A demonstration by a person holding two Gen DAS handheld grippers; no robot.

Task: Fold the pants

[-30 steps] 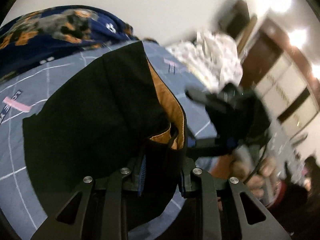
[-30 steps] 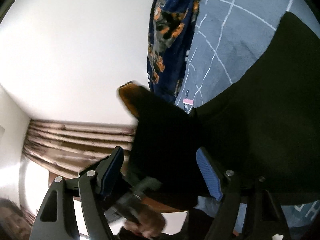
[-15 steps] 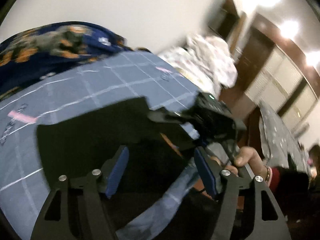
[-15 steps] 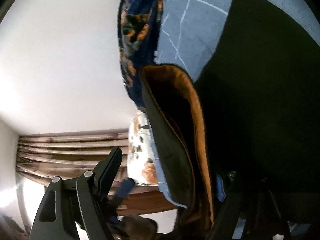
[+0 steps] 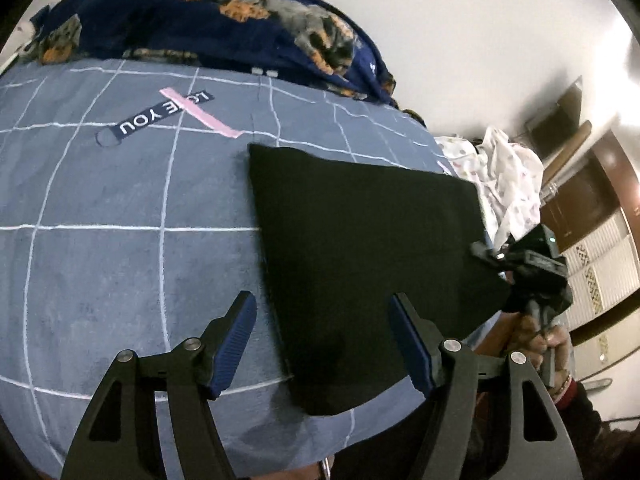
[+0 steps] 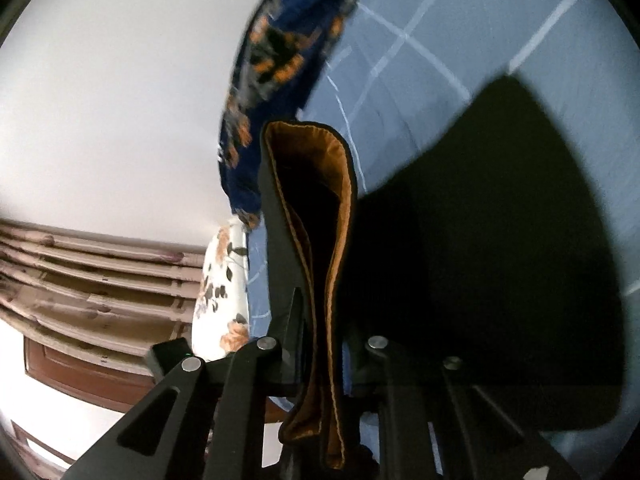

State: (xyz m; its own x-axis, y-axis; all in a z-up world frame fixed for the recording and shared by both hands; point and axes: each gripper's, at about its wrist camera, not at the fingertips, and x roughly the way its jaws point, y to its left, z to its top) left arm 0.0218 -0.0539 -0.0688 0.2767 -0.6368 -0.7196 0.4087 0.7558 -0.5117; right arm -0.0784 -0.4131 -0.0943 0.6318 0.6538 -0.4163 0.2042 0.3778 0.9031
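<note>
The black pants (image 5: 368, 248) lie folded flat on the blue checked bedsheet (image 5: 120, 208). My left gripper (image 5: 324, 340) is open and empty, hovering over the pants' near left edge. My right gripper (image 6: 320, 364) is shut on the pants' waistband (image 6: 320, 240), whose orange lining stands upright between the jaws. The rest of the pants (image 6: 500, 240) lie dark to its right. In the left wrist view the right gripper (image 5: 484, 252) sits at the pants' far right corner.
A navy blanket with orange print (image 5: 208, 20) is bunched along the bed's far side. A "LOVE YOU" patch (image 5: 160, 114) marks the sheet. White patterned cloth (image 5: 508, 176) lies beyond the bed. A floral pillow (image 6: 220, 292) and curtains (image 6: 80, 280) show left.
My left gripper let go of the pants, opened and drew back. The pants dropped flat onto the bed. My right gripper closed on the waistband.
</note>
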